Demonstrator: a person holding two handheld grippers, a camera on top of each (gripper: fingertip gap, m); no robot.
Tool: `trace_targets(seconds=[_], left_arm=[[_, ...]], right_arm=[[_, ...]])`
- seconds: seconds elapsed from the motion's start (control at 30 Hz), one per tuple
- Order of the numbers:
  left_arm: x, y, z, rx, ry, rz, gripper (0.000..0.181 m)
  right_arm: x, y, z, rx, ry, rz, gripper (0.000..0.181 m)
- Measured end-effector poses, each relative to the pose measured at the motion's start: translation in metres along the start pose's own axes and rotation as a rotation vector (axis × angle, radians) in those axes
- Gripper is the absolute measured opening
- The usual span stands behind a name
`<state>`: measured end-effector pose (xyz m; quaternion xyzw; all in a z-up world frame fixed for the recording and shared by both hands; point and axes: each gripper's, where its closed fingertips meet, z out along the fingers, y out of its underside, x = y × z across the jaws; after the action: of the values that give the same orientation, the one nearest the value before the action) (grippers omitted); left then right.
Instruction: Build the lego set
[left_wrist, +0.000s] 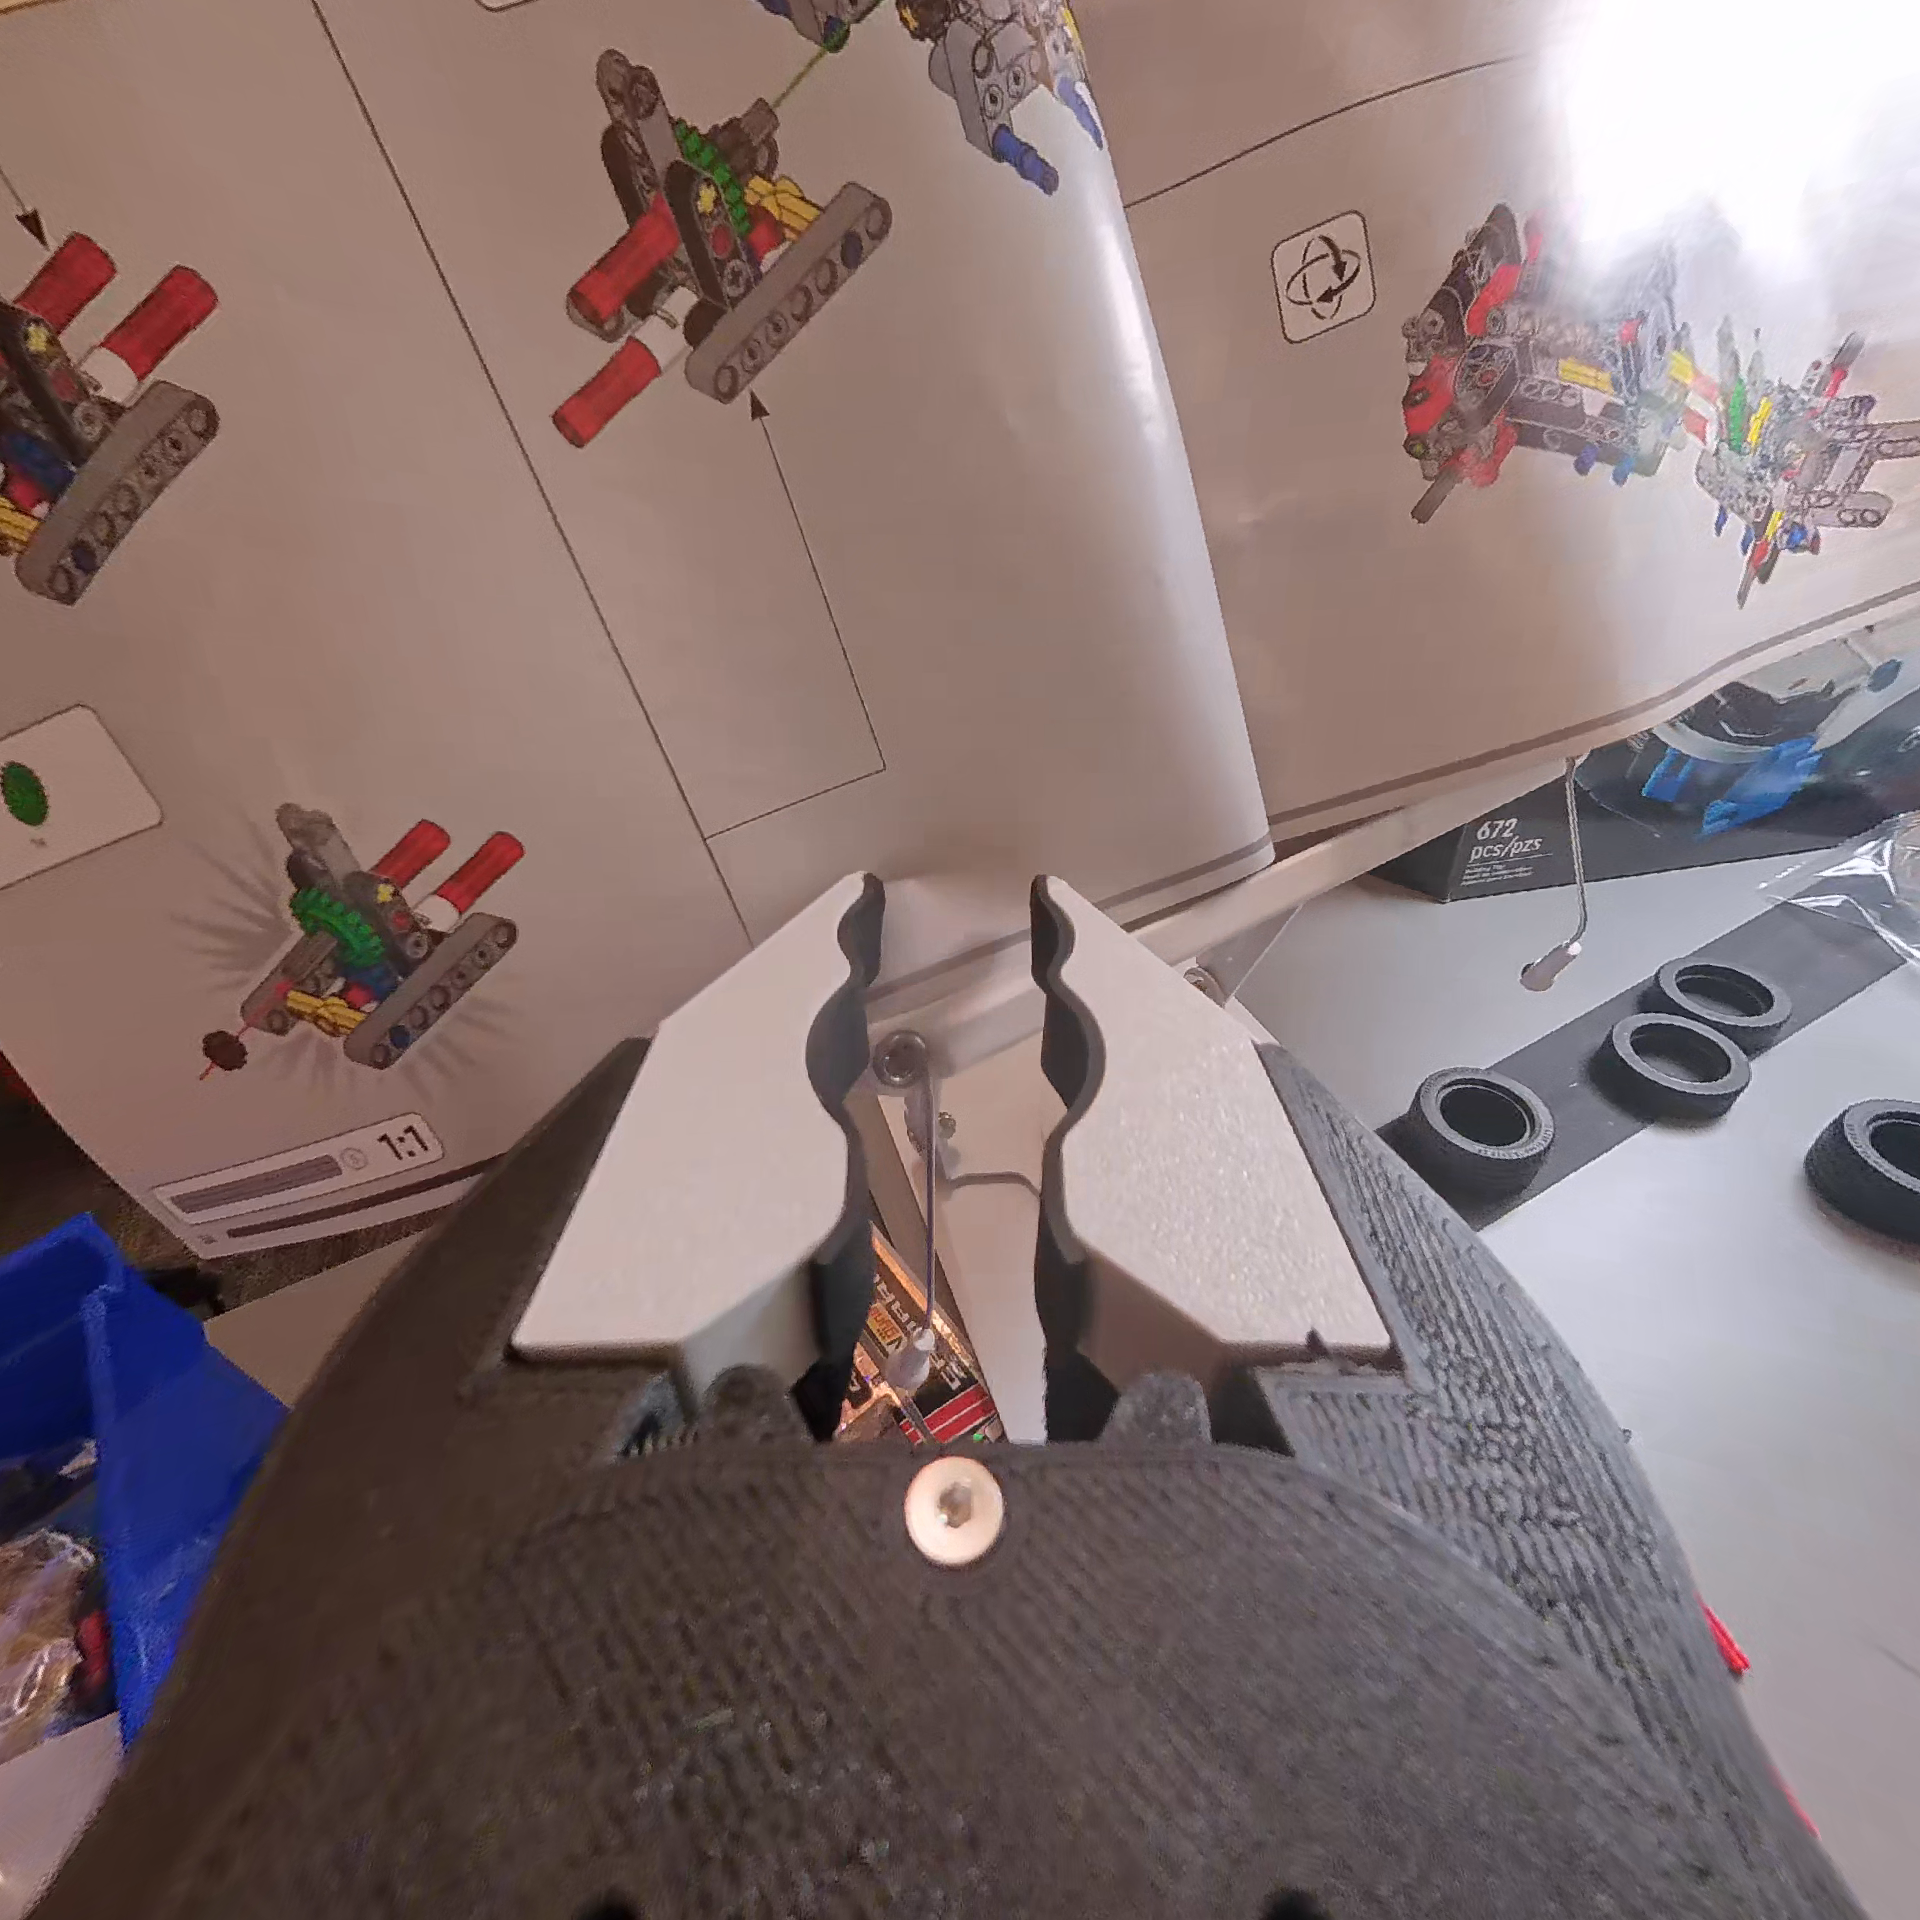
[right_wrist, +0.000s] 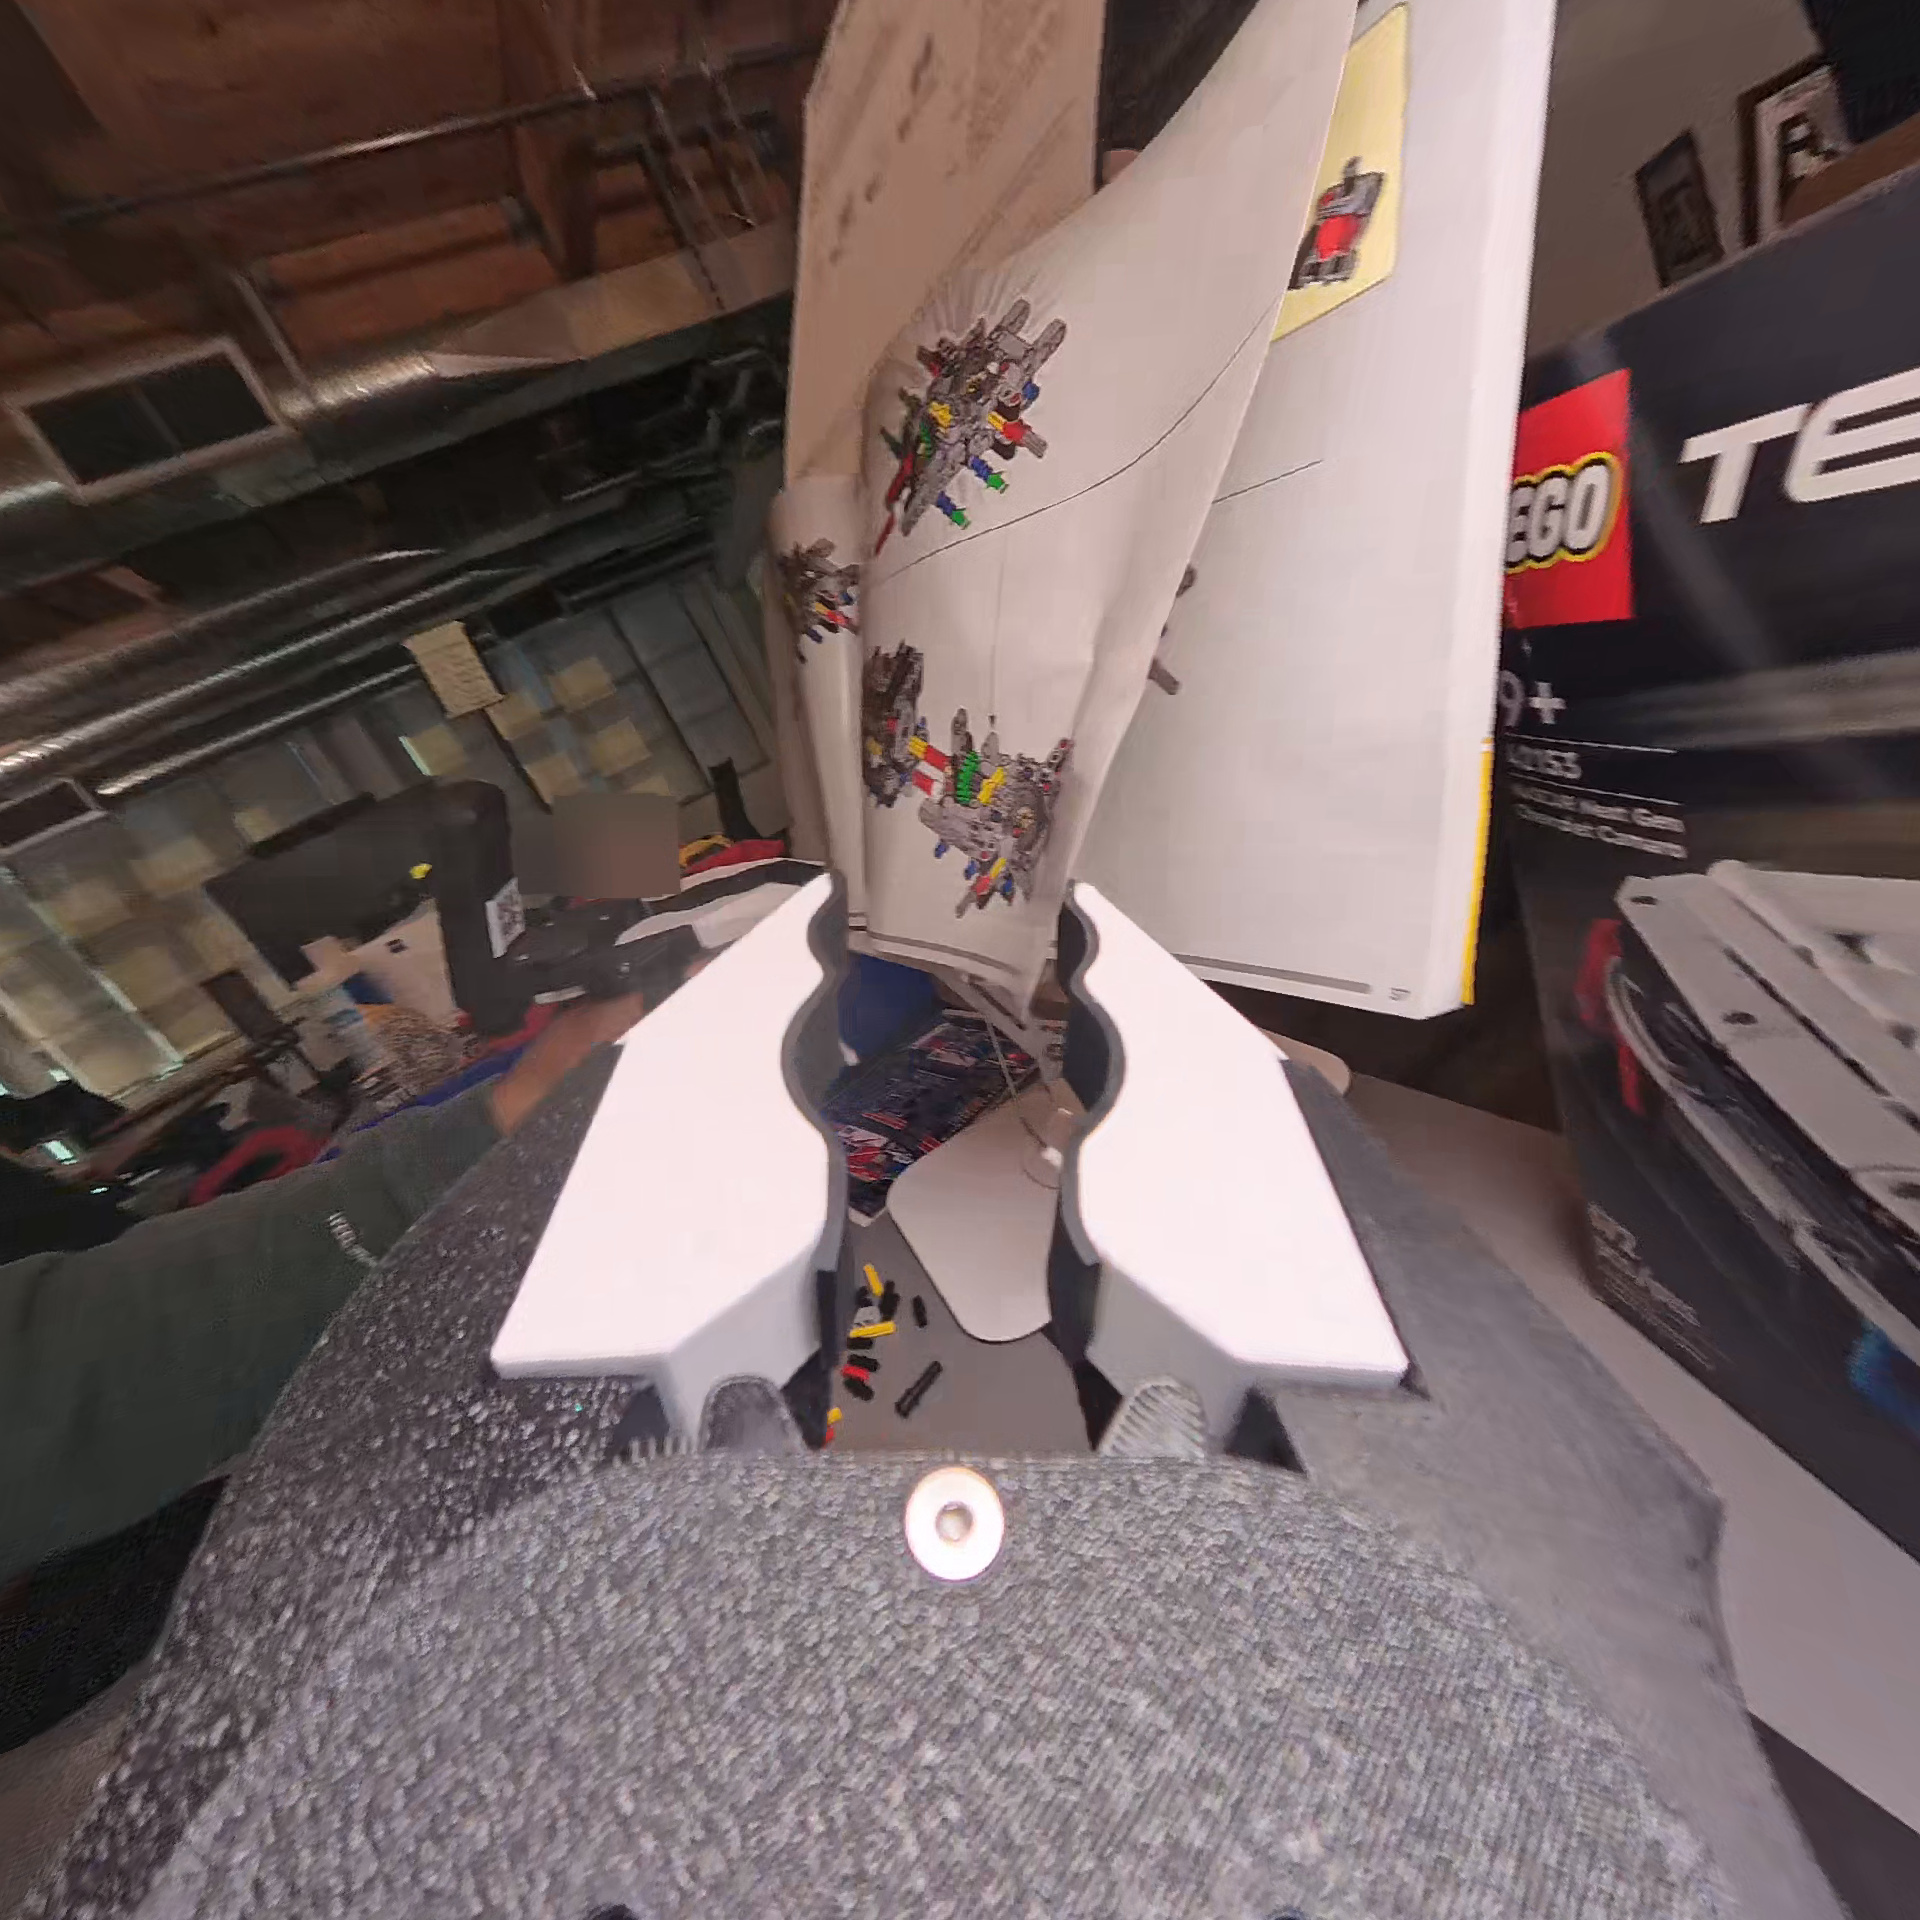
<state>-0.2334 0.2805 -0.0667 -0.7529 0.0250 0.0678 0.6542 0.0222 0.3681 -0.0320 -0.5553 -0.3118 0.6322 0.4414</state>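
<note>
The open instruction booklet (left_wrist: 644, 582) stands upright on a clear stand (left_wrist: 1236, 935) and fills the left wrist view. My left gripper (left_wrist: 956, 894) is open and empty, its fingertips just below the booklet's bottom edge near the spine. In the right wrist view the booklet (right_wrist: 1299, 623) shows from the side. One curled page (right_wrist: 977, 727) hangs down between the tips of my right gripper (right_wrist: 956, 894), which is open with its jaws wide apart. Small loose pins (right_wrist: 868, 1340) lie on the grey table below it.
Several black tyres (left_wrist: 1481, 1117) lie on the table to the right of the stand. A black set box stands at the right (right_wrist: 1714, 831) and also shows in the left wrist view (left_wrist: 1507, 852). A blue bin (left_wrist: 94, 1455) of parts is at lower left. A person's sleeve (right_wrist: 156, 1351) shows at left. Tip to tip, the grippers are about 30 cm apart.
</note>
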Motion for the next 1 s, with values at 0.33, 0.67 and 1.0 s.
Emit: trace_targets(seconds=[0.33,0.67,1.0], left_arm=[[-0.003,0.005,-0.003,0.004,0.003,0.002,0.030],[-0.012,0.007,-0.006,-0.001,-0.020,0.001,0.027],[-0.024,0.010,-0.009,0.003,-0.033,-0.014,0.020]], right_arm=[[0.019,-0.003,-0.011,0.001,0.173,-0.139,0.000],[0.038,0.003,-0.009,-0.039,0.318,-0.148,0.000],[0.063,0.008,0.000,-0.090,0.461,-0.167,0.000]])
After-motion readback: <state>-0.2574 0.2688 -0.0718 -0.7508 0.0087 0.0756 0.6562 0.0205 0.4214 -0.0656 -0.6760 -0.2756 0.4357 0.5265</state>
